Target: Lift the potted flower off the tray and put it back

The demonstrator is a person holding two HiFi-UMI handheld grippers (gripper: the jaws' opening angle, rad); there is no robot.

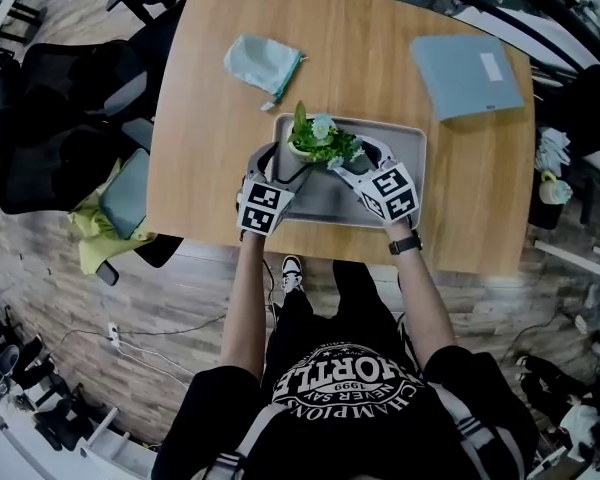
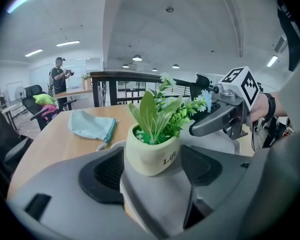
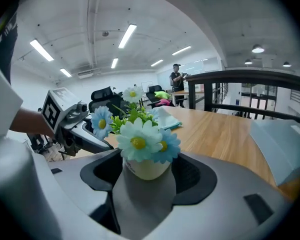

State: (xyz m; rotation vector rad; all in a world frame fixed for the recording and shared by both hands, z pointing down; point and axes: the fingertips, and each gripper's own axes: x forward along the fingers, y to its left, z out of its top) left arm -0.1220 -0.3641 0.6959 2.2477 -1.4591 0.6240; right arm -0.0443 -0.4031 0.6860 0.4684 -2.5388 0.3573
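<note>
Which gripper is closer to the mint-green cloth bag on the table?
Left. The left gripper is on the side of the potted flower facing the cloth bag; the right gripper is on its far side.

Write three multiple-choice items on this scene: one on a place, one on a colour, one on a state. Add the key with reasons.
1. Where does the cloth pouch lie?
A. on the table, beyond the tray
B. on the tray
C. under the tray

2. What colour is the pot of the potted flower?
A. red
B. black
C. cream

3. How does the potted flower stand?
A. on its side
B. upright
C. upside down

Key:
1 A: the head view shows the pouch on bare wood past the tray's far left corner.
2 C: both gripper views show a cream pot.
3 B: its leaves and blooms point upward.
</note>
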